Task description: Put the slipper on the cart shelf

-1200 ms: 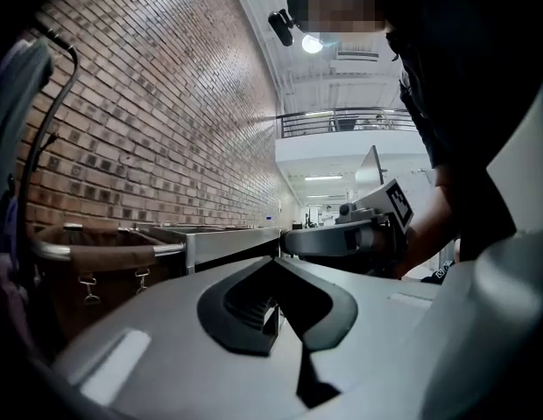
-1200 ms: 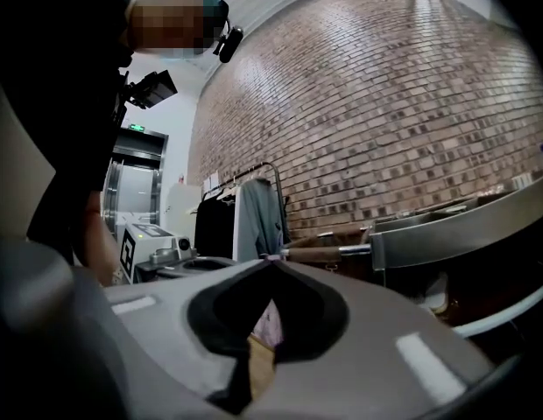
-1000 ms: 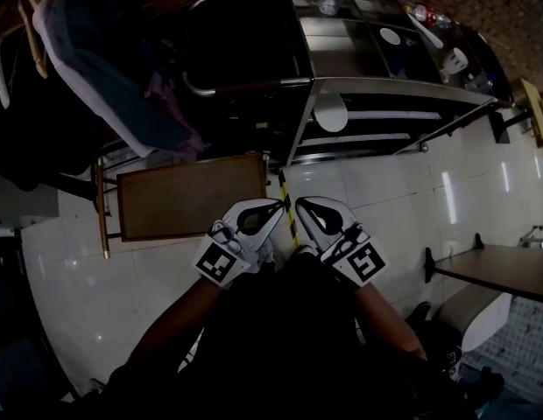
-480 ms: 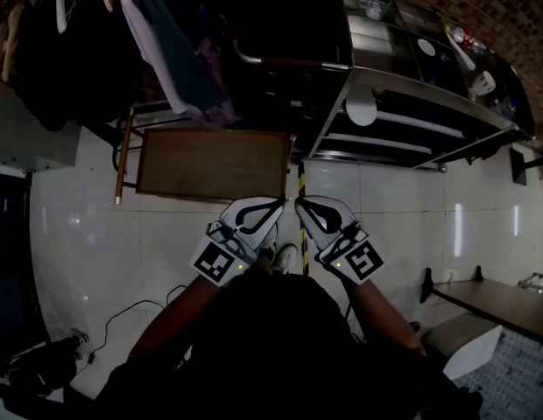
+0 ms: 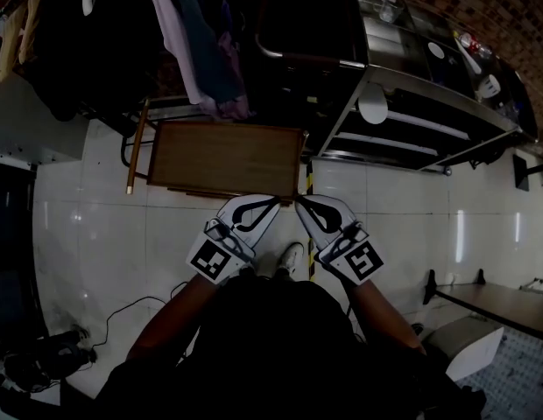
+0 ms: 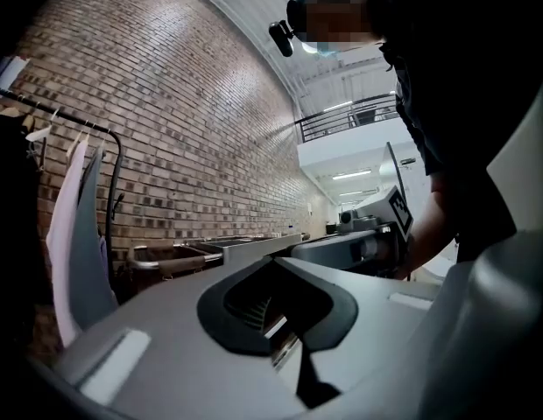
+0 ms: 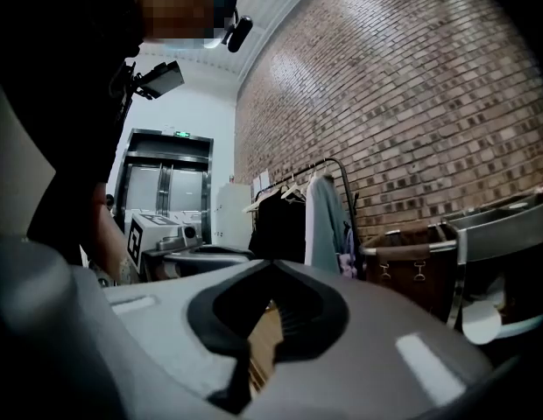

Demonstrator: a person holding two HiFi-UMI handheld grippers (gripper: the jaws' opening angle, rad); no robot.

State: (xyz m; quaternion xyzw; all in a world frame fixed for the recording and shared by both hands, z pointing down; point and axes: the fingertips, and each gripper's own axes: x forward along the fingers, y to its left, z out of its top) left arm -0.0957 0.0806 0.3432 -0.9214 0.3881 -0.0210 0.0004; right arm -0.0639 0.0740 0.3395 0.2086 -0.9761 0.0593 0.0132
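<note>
Both grippers are held side by side in front of the person's chest, tips almost touching. My left gripper (image 5: pixel 271 203) is shut with nothing in it, and so is my right gripper (image 5: pixel 300 202). In their own views the left gripper (image 6: pixel 278 268) and right gripper (image 7: pixel 270 268) show jaws pressed together, empty. The metal cart (image 5: pixel 429 94) with its shelves stands ahead to the right. A white oval thing (image 5: pixel 372 103) rests at the cart's shelf edge, and the same white thing (image 7: pixel 482 320) shows low at the right; I cannot tell whether it is the slipper.
A low wooden table (image 5: pixel 228 157) stands just ahead of the grippers. A clothes rack with hanging garments (image 5: pixel 197 42) is behind it to the left. Yellow-black tape (image 5: pixel 308 185) marks the white tiled floor. A cable (image 5: pixel 123 318) lies at lower left, another table (image 5: pixel 499 289) at right. A white shoe (image 5: pixel 291 257) is below the grippers.
The wooden table and the cart have shifted rightward in the head view and the clothes rack has come further into it. A white shoe now shows under the grippers, which stay shut together.
</note>
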